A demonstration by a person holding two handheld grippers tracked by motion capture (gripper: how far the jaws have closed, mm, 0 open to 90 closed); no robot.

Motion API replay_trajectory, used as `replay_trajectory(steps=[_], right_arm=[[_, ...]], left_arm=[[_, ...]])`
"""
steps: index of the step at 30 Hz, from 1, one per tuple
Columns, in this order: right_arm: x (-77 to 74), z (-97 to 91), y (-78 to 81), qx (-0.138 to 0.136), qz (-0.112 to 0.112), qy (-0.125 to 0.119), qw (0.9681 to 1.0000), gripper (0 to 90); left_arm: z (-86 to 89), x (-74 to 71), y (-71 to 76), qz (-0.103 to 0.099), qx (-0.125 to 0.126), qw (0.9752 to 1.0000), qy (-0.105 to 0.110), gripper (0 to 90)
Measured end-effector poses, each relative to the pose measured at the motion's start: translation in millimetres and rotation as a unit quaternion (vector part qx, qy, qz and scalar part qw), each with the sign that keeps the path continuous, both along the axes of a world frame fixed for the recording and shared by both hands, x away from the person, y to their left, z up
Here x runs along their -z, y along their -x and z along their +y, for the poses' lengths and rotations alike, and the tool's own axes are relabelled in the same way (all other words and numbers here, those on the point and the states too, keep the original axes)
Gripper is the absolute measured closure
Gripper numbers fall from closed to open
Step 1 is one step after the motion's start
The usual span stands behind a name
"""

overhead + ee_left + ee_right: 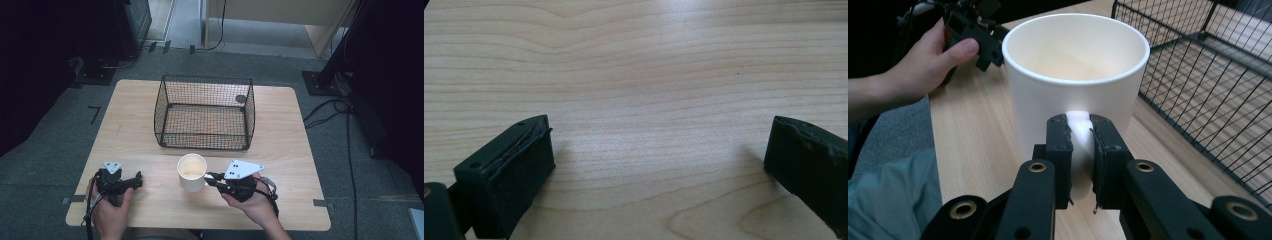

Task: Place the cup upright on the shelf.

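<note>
Clamped on the handle (pixel 1079 131) of a white ceramic mug (pixel 1075 75), the right gripper (pixel 1080 150) held it upright near the front of the pale wooden table (pixel 280 125); the mug looked empty. Just beyond stood an empty black wire-mesh basket (pixel 204 112), straight ahead of that nearer hand. Off to the left, the left gripper (pixel 659 160) hung released over bare wood.

You will find nothing to read here: no word, label, brand, number or sign stands on the white mug (pixel 192 172), the wire basket (pixel 204 112) or the wooden table (pixel 130 130), and the grey plates on top of your grippers carry only dark dots, not characters.
</note>
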State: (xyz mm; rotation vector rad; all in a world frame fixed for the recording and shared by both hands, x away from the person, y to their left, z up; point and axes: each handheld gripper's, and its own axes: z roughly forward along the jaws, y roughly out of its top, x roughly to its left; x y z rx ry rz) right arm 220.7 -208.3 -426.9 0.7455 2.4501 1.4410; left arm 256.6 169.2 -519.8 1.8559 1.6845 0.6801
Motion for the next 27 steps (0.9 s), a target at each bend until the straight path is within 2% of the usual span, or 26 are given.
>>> replay_trajectory(steps=[5, 13, 19, 27], right_arm=[[-13.6, 0.3, -4.1, 0.004, -0.011, -0.002, 0.9999, 81.0], [-31.4, -1.5, -13.4, 0.02, -0.017, -0.003, 0.9997, 81.0], [-42.3, -5.8, -22.3, 0.038, -0.019, -0.006, 0.9991, 81.0], [-58.9, -13.7, -39.5, 0.072, -0.031, -0.018, 0.9968, 81.0]], left_arm=[[0.0, 0.0, 0.0, 0.0, 0.0, 1.0, 0.0, 0.0], [-0.3, 0.2, -0.1, -0.002, -0.002, 1.0, 0.002, 0.0], [-0.2, 0.2, -0.1, -0.002, -0.001, 1.0, 0.001, 0.0], [-0.2, 0.0, -0.1, -0.001, -0.001, 1.0, 0.001, 0.0]])
